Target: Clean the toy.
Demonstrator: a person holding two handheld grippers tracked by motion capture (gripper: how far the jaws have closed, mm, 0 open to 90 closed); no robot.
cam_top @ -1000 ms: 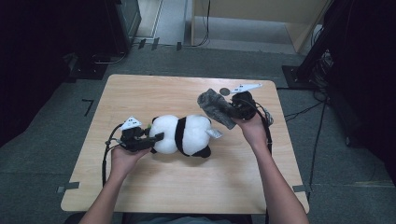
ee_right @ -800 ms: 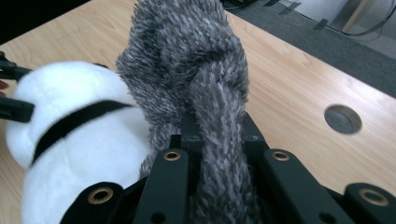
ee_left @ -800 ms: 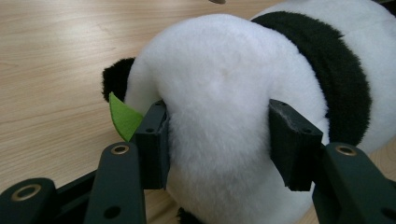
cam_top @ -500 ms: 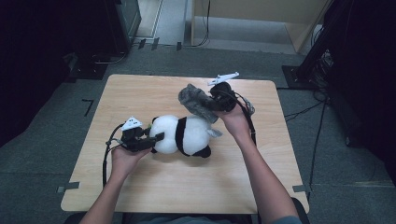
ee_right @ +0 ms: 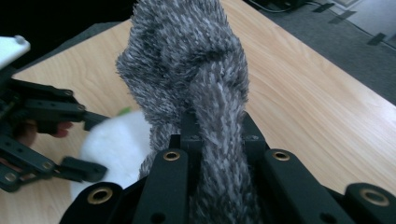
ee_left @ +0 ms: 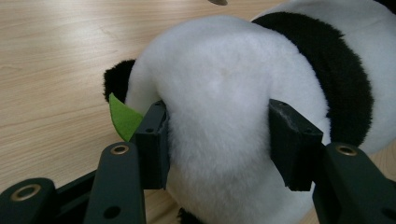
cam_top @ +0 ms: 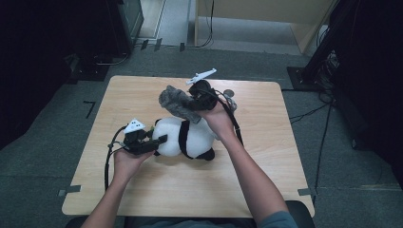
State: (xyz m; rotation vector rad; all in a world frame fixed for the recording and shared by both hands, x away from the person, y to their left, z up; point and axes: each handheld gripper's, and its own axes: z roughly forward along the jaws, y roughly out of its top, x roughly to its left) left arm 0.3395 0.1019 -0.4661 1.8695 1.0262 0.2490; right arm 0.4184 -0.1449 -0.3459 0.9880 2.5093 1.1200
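A black-and-white panda plush (cam_top: 190,137) lies on its side in the middle of the wooden table (cam_top: 266,180). My left gripper (cam_top: 161,142) comes at it from the left and is shut on its white head (ee_left: 219,93), both pads sunk into the fur. A green felt leaf (ee_left: 122,119) sticks out by the left pad. My right gripper (cam_top: 192,102) hovers just behind and above the panda, shut on a grey fuzzy cloth piece (cam_top: 173,102). In the right gripper view that piece (ee_right: 187,56) rises bunched from between the jaws (ee_right: 217,135), with the panda's white fur (ee_right: 116,144) and the left gripper (ee_right: 95,144) beyond it.
A small round disc (cam_top: 229,92) lies near the table's back edge, right of the right hand. Cables trail from both grippers over the table. Dark equipment (cam_top: 119,23) and floor cables surround the table on the grey carpet.
The right gripper has carried the grey fuzzy piece leftward from the table's back right to above the panda. The left gripper and the panda have stayed where they were.
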